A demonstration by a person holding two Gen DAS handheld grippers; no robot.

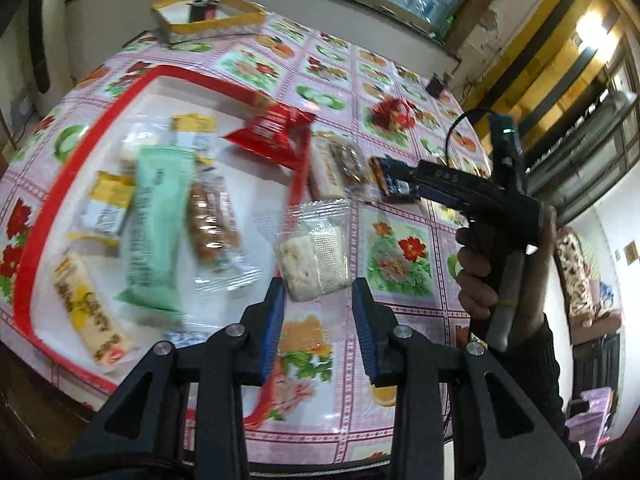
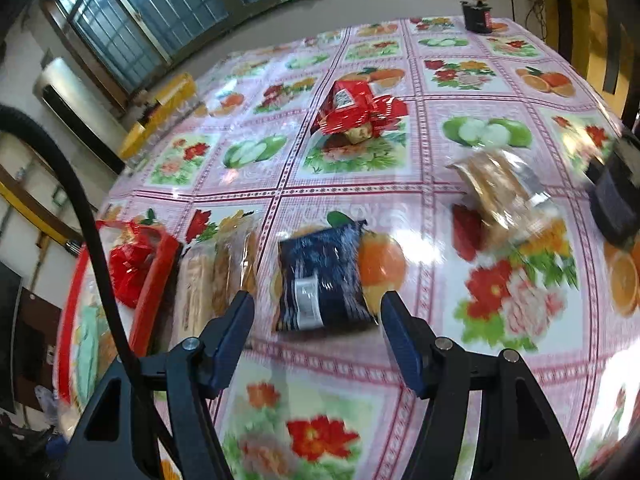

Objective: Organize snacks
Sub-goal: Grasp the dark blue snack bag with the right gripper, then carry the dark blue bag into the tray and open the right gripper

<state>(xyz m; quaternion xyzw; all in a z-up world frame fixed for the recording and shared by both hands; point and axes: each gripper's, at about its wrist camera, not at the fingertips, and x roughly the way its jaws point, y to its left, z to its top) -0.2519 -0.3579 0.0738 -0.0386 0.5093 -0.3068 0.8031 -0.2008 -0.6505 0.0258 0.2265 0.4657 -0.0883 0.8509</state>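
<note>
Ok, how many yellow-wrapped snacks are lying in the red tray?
3 in the red tray: far yellow snack at the back, left yellow snack by the rim, long yellow bar nearest. The tool may hide others.

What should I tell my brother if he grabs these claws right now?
Left claw: shut on a clear-wrapped snack packet, at the edge of the red tray.
Right claw: open, dark blue packet lying between its jaws, ungripped.
Done: several snacks, like the green packet, lie in the tray.
Left: dark blue packet, red packets, clear biscuit packet, two packets beside the tray.
</note>
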